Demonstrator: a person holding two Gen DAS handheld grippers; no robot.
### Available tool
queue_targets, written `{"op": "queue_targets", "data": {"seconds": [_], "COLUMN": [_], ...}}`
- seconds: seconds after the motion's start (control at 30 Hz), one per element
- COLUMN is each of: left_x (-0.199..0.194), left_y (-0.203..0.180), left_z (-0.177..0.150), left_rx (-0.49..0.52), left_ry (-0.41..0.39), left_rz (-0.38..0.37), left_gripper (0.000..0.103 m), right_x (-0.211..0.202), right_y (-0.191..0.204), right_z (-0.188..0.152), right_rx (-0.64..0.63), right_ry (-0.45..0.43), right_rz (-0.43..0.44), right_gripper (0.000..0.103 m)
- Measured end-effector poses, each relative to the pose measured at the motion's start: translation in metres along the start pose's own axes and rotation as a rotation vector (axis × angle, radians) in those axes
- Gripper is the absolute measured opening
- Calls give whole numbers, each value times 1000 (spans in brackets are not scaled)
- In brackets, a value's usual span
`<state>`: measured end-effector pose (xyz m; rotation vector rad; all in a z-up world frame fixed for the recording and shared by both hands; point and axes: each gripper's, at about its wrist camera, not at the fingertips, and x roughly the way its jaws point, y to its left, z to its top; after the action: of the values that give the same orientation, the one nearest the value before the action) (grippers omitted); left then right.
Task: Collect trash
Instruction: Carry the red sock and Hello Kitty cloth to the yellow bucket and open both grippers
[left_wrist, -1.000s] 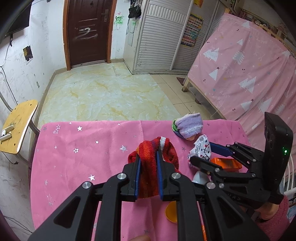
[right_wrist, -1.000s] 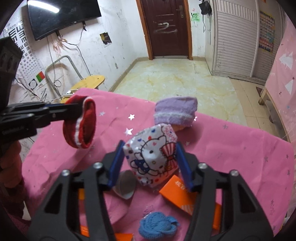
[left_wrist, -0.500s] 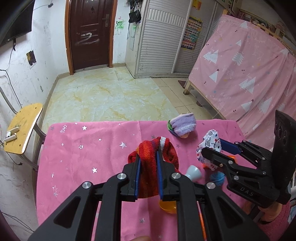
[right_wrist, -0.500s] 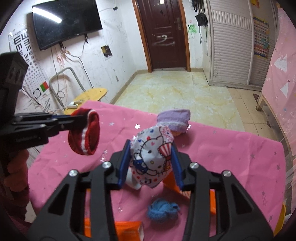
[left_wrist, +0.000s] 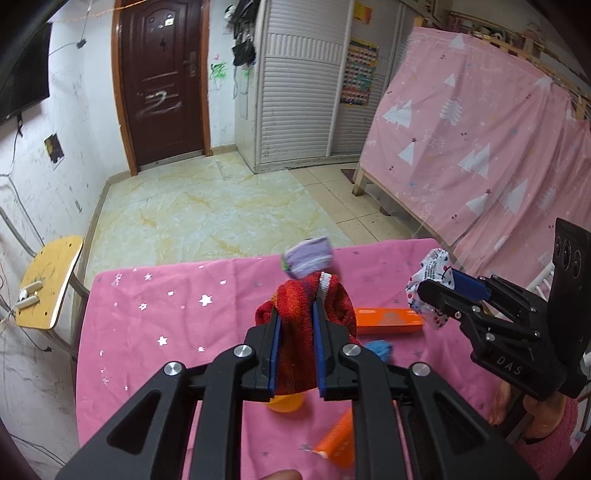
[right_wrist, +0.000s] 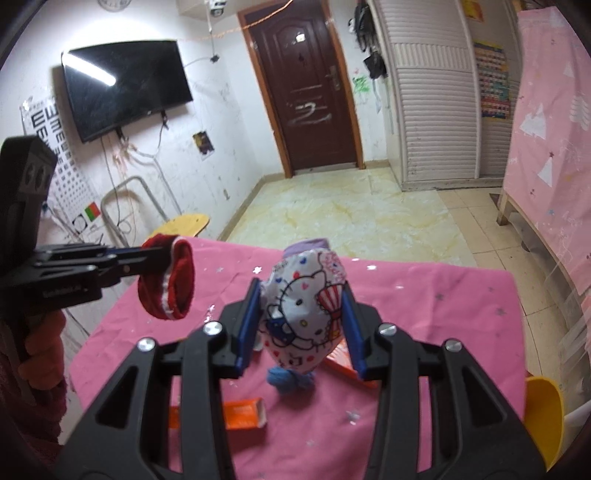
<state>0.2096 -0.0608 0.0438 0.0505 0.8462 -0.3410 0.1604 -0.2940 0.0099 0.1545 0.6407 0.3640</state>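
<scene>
While both grippers hang above the pink surface (left_wrist: 155, 295), each is already loaded: the left gripper (left_wrist: 295, 325) has its fingers clamped tight on a red sock (left_wrist: 306, 306), and the right gripper (right_wrist: 301, 314) grips a cartoon-print bundle (right_wrist: 301, 306), its fingers having just closed in on the cloth. Both items are clear of the surface, so the next pick turns on what lies below. An orange box (left_wrist: 388, 322) lies flat just right of the sock, long axis running left to right, nearer the right gripper. A blue ball (left_wrist: 380, 349) sits just near of it, and a purple sock (left_wrist: 308, 256) lies at the far edge. No bin shows in either view, so the drop-off direction cannot be judged.
</scene>
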Motion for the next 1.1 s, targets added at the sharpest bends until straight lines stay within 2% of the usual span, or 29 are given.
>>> {"op": "queue_targets", "data": {"seconds": [0.47,0.9,1.1], "left_x": [-4,16,31], "left_y": [-85,-188,-228], "left_z": [4,3,-2], "left_rx": [101,215,255], "left_ry": [-5,26,55], "left_rz": [-48,-144,-182], "left_gripper": [7,7,7], "right_x": [-66,-119,-127], "right_y": [-63,-139,-168], "right_z": [-24,-68,-89], "right_rx": [103,236,272], "right_ry": [-97,-138,-120], "right_rz": [-61,-197,-280], "right_gripper": [39,40,40]}}
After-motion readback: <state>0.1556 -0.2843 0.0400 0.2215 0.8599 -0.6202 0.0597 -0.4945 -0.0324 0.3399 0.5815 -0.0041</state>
